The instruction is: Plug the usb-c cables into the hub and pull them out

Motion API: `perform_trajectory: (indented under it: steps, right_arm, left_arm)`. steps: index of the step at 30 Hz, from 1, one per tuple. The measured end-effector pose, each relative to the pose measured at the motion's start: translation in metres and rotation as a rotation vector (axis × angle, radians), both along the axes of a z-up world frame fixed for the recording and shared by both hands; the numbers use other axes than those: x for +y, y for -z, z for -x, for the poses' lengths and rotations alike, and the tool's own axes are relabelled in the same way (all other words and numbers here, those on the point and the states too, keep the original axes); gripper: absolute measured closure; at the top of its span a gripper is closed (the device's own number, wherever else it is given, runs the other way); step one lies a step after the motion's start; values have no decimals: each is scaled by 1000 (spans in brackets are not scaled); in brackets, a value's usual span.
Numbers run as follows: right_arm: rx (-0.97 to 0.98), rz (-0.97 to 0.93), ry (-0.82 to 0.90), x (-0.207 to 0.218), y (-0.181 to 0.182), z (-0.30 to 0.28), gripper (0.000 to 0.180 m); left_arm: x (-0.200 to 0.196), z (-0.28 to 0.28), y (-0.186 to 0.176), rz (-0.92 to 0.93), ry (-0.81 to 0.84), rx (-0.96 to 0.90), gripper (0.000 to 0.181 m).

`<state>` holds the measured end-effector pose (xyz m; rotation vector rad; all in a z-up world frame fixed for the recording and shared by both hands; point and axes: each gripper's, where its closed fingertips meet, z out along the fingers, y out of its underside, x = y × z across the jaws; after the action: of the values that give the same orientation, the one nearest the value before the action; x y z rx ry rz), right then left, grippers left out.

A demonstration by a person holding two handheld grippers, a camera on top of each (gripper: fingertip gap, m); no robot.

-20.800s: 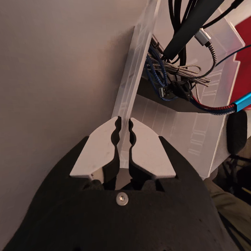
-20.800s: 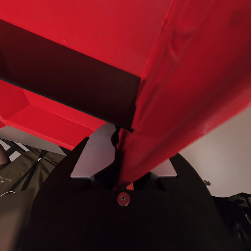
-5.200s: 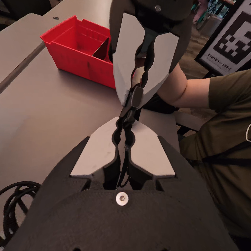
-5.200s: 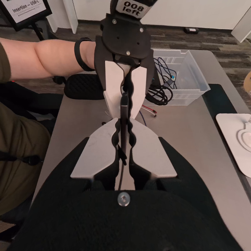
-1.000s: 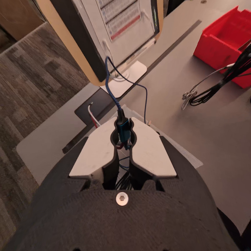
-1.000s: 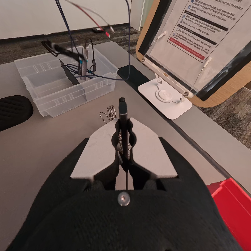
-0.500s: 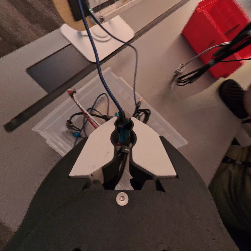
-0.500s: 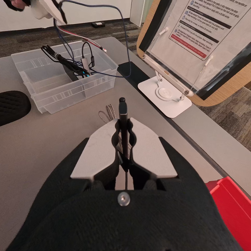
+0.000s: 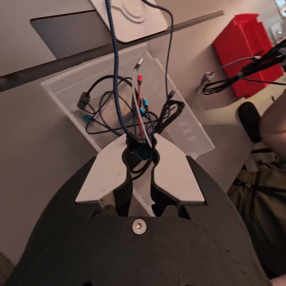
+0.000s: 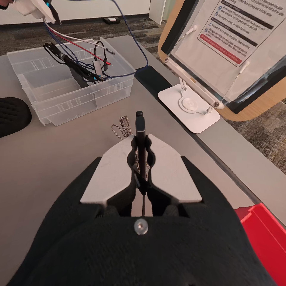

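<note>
A grey table stands on patterned grey-brown carpet, a pale wall behind it with dark skirting; the light is warm and dim.

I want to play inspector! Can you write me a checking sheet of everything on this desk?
Surface: grey table, mostly bare.
Job's things: dark hub in right gripper; blue plug between the fingers of left gripper.
Clutter: clear bin, red bin.
Grippers: right shut on hub; left parted above clear bin.
Cables: tangle in clear bin; striped coil on table.
Surroundings: sign stand, carpet.
</note>
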<state>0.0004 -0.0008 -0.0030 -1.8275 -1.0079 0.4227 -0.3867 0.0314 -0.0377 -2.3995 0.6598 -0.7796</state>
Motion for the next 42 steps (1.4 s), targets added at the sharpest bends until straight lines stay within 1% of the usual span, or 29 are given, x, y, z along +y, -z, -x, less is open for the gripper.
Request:
perform_trajectory:
  steps: [2, 4, 7, 10, 13, 15, 17, 19, 21, 24, 27, 29, 31, 34, 36, 38, 40, 41, 42]
  right_arm:
    - [-10, 0, 1, 1, 2, 1, 170]
    - [-17, 2, 3, 2, 5, 1, 170]
    - [-20, 3, 7, 3, 6, 0, 169]
    - [-22, 7, 7, 4, 7, 0, 170]
    - [-15, 16, -1, 2, 7, 1, 170]
    - [2, 28, -18, 0, 6, 3, 169]
    - [29, 44, -35, -2, 4, 4, 170]
    - [61, 65, -53, -4, 2, 5, 170]
    - [96, 87, -72, -6, 0, 6, 170]
    - [130, 113, -108, -9, -1, 8, 170]
    - [163, 131, -184, -19, -5, 13, 170]
    - [194, 145, -267, -31, -10, 19, 170]
    - [245, 162, -372, -46, -18, 26, 170]
    - [308, 172, -604, -82, -32, 33, 170]
    - [329, 184, -737, -105, -38, 34, 169]
    - [337, 170, -871, -127, -43, 36, 169]
    - [342, 179, -975, -146, -44, 40, 169]
    - [356, 193, -1019, -154, -46, 43, 169]
    - [370, 210, -1056, -161, -47, 47, 170]
  left_arm:
    - [3, 6, 5, -3, -32, 24, 152]
    - [6, 9, 5, -16, -52, 23, 141]
    - [6, 13, 4, -20, -69, 7, 127]
    - [4, 18, 1, -21, -81, -18, 122]
    - [0, 22, -4, -21, -81, -56, 120]
    - [-1, 28, -9, -48, -95, -63, 117]
    - [-1, 32, -21, -95, -112, -93, 116]
    - [-3, 25, -41, -170, -104, -173, 117]
    - [-16, 0, -68, -247, -5, -307, 124]
    - [-44, -50, -102, -358, 165, -427, 126]
    - [-78, -112, -115, -378, 338, -488, 127]
    - [-100, -155, -110, -351, 434, -497, 126]
    - [-117, -194, -101, -365, 509, -483, 126]
    - [-132, -241, -86, -373, 596, -479, 126]
    - [-141, -265, -72, -314, 672, -484, 125]
    - [-152, -286, -50, -197, 781, -454, 118]
    - [-163, -305, -25, -111, 892, -415, 121]
    - [-169, -316, -19, -94, 937, -441, 121]
    - [-178, -326, -20, -73, 990, -507, 122]
